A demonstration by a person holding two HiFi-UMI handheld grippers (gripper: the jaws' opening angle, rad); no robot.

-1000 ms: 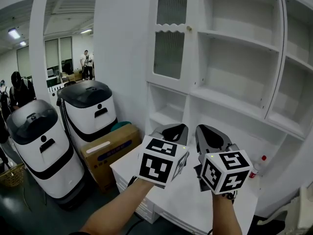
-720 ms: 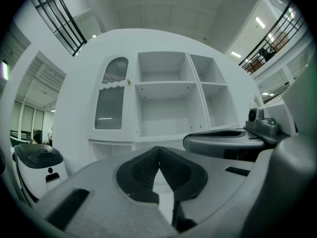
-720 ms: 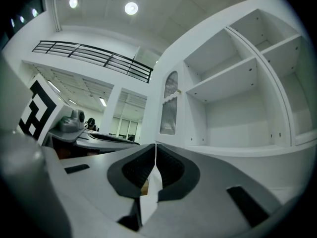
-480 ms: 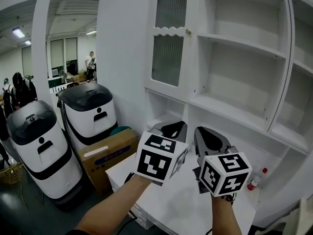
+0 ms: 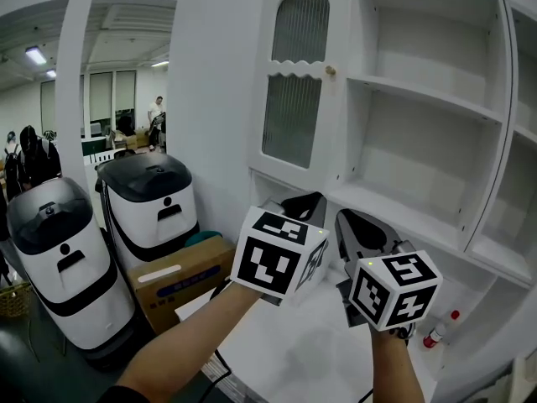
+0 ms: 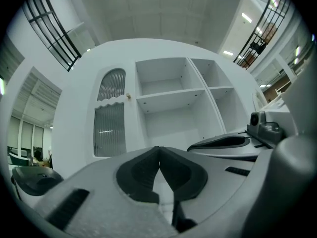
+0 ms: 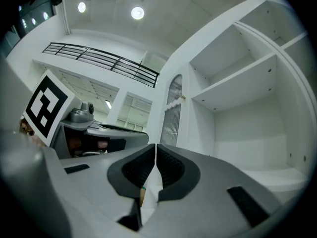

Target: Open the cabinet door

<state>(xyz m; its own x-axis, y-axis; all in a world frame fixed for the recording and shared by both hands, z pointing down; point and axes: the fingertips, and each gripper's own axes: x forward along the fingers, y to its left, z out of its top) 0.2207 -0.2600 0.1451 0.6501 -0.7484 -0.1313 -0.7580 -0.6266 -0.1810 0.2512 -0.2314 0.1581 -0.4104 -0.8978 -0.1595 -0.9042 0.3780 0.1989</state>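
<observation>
The left gripper (image 6: 158,150) and right gripper (image 7: 155,147), jaws together and empty, face the cabinet door (image 5: 294,91); only the head view shows the bottle (image 5: 438,332).

One cabinet door (image 5: 294,91) bearing one knob (image 5: 331,71) is being counted. Below and left of it, two black-lidded white bins (image 5: 155,208) (image 5: 54,254) and one cardboard box (image 5: 172,280) are being counted. Below it, one table (image 5: 294,347), one red-capped bottle (image 5: 438,332), one left hand-held gripper (image 6: 158,150) and one right hand-held gripper (image 7: 155,148) are being counted.

cabinet door (image 5: 294,99) left of open shelves (image 5: 424,145), bins (image 5: 155,204) further left
</observation>
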